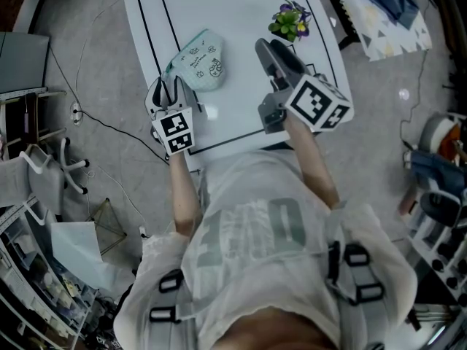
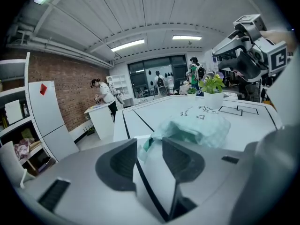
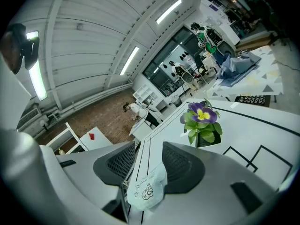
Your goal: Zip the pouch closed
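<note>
Mint-green cloth pouch (image 1: 198, 60) lies on the white table (image 1: 241, 93), near its left edge, with one tapered corner pointing at the left hand-held gripper (image 1: 169, 87). That gripper's jaws stand apart. The corner sits just at their tips and is not pinched. The right hand-held gripper (image 1: 271, 48) hangs well to the right of the pouch, its jaws also apart and empty. A small potted flower (image 1: 290, 22) stands just beyond it.

The main risk I see is a poor anchor. If the left jaws close on loose cloth rather than the firm end of the zip, the soft pouch will likely bunch and slide on the smooth table once the slider is pulled. No view shows the zip pull clearly, so the right gripper could catch fabric instead and jam the teeth. A wide reach from the right could also knock over the flower pot.
</note>
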### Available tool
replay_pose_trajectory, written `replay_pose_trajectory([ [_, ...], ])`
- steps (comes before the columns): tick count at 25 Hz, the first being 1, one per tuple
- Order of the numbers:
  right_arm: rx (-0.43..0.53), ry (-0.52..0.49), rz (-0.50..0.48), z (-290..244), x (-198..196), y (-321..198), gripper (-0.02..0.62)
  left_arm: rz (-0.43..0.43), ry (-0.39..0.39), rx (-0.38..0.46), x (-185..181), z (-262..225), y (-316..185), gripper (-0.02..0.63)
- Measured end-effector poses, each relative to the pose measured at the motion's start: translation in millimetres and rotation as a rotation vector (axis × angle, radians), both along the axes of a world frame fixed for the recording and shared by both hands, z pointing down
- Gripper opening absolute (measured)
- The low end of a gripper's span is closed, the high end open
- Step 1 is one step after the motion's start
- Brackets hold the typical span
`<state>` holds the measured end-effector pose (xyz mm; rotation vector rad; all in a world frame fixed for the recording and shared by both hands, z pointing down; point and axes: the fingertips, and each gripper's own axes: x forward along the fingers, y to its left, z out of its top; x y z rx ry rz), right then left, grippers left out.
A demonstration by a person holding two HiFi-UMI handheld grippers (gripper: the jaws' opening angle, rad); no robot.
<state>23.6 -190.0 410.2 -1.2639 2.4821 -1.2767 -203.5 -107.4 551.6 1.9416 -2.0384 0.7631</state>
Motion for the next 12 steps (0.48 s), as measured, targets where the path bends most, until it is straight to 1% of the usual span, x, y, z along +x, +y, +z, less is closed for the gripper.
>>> replay_pose_trajectory([
  [3, 0.003, -0.003, 0.0, -1, 0, 0, 0.16, -0.002, 0.006, 0.019, 0, -7, -3, 0.149],
  [7, 0.01, -0.003, 0.001, -3, 1, -1, 0.16, -0.015, 0.062, 0.111, 0, -40, -18, 0.149],
  [9, 0.029, 0.034, -0.004, -3, 3, -1, 0.16, -0.01, 0.069, 0.165, 1, -66, -29, 0.149],
  [12, 0.084, 0.104, -0.016, -6, 3, -1, 0.16, 0.002, 0.07, 0.251, 3, -107, -43, 0.149],
])
